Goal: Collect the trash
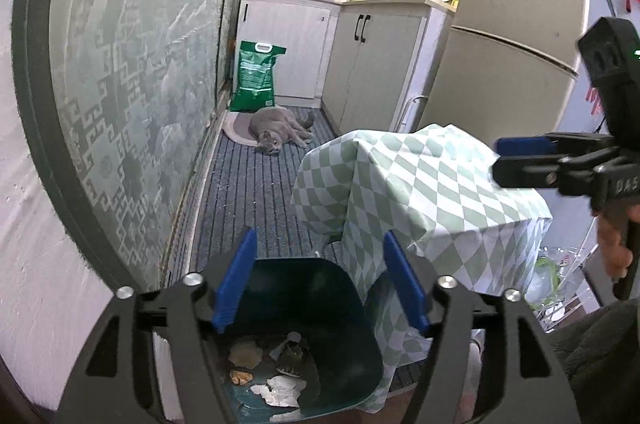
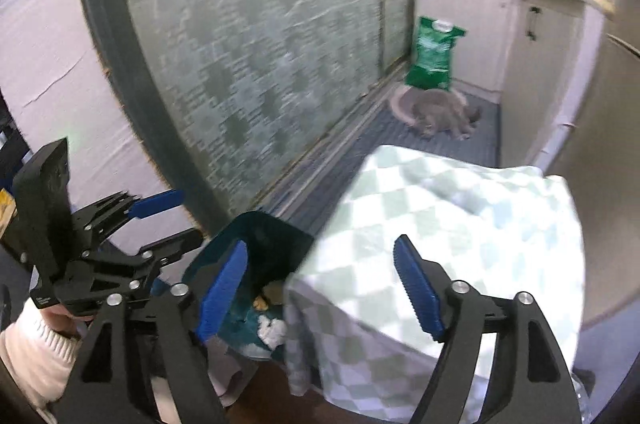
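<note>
Dark green bin (image 1: 304,308) on the floor beside the checked-cloth tabletop (image 1: 420,183), crumpled tissue (image 1: 280,390) and food scraps (image 1: 245,354) inside, left hand-held gripper (image 1: 320,284) spread above it, right hand-held gripper (image 2: 320,288) spread, holding nothing, grey cat (image 1: 280,127) lying on the rug beyond.

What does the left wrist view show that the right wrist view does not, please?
Only the left wrist view shows the fridge and the cat's face.

Only the right wrist view shows the person's left sleeve.

Both show the bin with trash, the checked tablecloth, the grey cat, the green bag and both grippers open.
</note>
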Motion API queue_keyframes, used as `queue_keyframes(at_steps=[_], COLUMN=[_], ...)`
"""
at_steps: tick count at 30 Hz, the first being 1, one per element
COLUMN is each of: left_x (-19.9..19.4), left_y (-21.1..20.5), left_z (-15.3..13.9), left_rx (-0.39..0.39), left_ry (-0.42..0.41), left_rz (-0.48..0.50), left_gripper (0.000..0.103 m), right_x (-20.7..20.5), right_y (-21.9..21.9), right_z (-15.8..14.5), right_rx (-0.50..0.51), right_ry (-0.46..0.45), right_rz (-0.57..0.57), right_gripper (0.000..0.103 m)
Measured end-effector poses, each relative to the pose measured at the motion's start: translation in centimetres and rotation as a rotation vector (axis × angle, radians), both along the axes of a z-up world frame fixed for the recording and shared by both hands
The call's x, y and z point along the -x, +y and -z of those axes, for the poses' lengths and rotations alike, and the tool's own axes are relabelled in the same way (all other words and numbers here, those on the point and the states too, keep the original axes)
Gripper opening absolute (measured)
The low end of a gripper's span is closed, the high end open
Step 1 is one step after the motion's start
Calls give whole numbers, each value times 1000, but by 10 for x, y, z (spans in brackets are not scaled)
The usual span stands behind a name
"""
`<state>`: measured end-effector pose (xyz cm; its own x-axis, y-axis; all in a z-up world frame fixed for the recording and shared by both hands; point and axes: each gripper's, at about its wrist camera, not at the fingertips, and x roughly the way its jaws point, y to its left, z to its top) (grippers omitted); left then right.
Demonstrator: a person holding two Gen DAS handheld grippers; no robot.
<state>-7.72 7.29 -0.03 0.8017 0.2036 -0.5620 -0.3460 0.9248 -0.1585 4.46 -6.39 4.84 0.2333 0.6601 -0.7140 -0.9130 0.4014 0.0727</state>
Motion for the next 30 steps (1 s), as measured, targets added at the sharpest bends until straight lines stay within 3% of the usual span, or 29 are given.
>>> queue_keyframes(at_steps=[4, 8, 10, 14, 19, 25, 30], left_x=[2, 6, 11, 15, 16, 20, 21], left_y=[-13, -30, -41, -53, -67, -63, -57], left_z=[0, 0, 1, 6, 5, 4, 7], left_rx=[-36, -83, -108, -100, -153, -127, -91], left_ry=[9, 30, 38, 63, 96, 102, 131], left_rz=[-28, -46, -72, -92, -129, -175, -190], left_gripper=[91, 98, 100, 100, 100, 100, 100], right_x=[-2, 9, 13, 20, 31, 43, 38], right_y=[-32, -53, -60, -77, -87, -89, -84], right_z=[0, -6, -13, -13, -7, -13, -8], right_rx=[-37, -62, -65, -85, -49, -56, -43], right_ry=[-6, -89, -125, -82, -75, -92, -41], right_rz=[78, 95, 99, 105, 131, 109, 104], right_gripper=[88, 99, 100, 100, 100, 100, 100])
